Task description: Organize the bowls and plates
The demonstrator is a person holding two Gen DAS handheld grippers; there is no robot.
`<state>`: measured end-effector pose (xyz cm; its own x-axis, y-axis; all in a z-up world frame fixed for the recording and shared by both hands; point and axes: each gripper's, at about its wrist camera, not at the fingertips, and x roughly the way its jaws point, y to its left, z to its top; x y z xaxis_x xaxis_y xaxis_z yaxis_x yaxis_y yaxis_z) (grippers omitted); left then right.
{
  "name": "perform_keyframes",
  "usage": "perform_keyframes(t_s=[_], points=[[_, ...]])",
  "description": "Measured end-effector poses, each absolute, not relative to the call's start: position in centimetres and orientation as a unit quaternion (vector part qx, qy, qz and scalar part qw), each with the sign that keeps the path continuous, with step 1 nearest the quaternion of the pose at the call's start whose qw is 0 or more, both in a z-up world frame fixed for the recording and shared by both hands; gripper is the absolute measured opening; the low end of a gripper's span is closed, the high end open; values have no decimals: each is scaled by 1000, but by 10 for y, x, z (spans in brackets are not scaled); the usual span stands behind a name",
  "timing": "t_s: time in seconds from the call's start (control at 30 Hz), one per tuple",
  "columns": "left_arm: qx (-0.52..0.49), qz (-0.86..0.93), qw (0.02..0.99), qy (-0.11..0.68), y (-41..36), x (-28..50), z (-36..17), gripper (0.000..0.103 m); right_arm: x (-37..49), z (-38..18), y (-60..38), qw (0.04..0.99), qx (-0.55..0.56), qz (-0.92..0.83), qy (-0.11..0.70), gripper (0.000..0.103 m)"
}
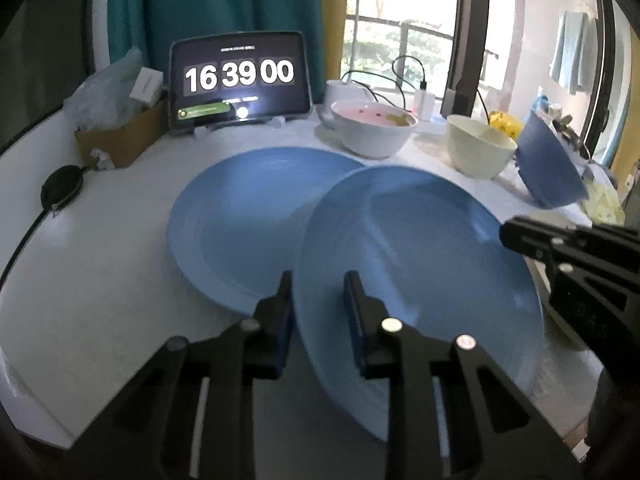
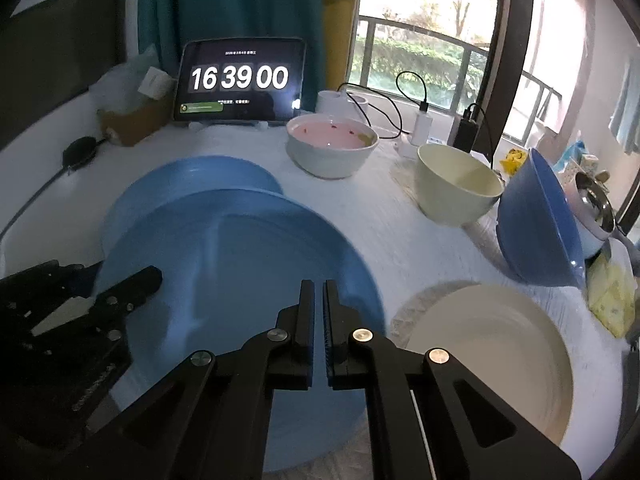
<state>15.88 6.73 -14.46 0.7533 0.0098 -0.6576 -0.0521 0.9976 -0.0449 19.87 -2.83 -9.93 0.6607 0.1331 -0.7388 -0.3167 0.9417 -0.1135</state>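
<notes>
Two blue plates lie overlapping on the white table. The far blue plate lies flat. The near blue plate is tilted, and its left rim runs between the fingers of my left gripper, which is shut on it. My right gripper hovers over that plate's right part, shut with nothing in it; its tip shows at the plate's right rim. Behind stand a white bowl with a pink inside, a cream bowl and a tilted blue bowl. A cream plate rests on a woven mat.
A tablet showing a clock stands at the back, with a cardboard box and a black pouch to its left. Cables and chargers lie by the window. A metal pot and yellow cloth crowd the right edge.
</notes>
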Motion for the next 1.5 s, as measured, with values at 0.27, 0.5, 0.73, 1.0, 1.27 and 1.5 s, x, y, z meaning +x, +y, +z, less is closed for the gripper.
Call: perform_keyframes(t_s=[0.27, 0.5, 0.73, 1.0, 1.27, 1.5], points=[[-36, 36, 934, 354, 73, 156, -145, 20, 203, -102, -56, 904, -77, 86, 411, 24], [-40, 42, 933, 355, 76, 152, -146, 20, 208, -117, -62, 892, -69, 78, 440, 29], [-39, 44, 934, 353, 79, 149, -145, 20, 214, -136, -54, 872, -63, 100, 474, 28], [-51, 36, 935, 350, 84, 146, -143, 19, 211, -130, -54, 880, -60, 102, 461, 18], [-62, 21, 933, 355, 78, 145, -138, 20, 205, -115, -67, 889, -39, 99, 446, 14], [-60, 5, 934, 353, 63, 144, -130, 20, 198, -103, -84, 897, -26, 91, 432, 14]])
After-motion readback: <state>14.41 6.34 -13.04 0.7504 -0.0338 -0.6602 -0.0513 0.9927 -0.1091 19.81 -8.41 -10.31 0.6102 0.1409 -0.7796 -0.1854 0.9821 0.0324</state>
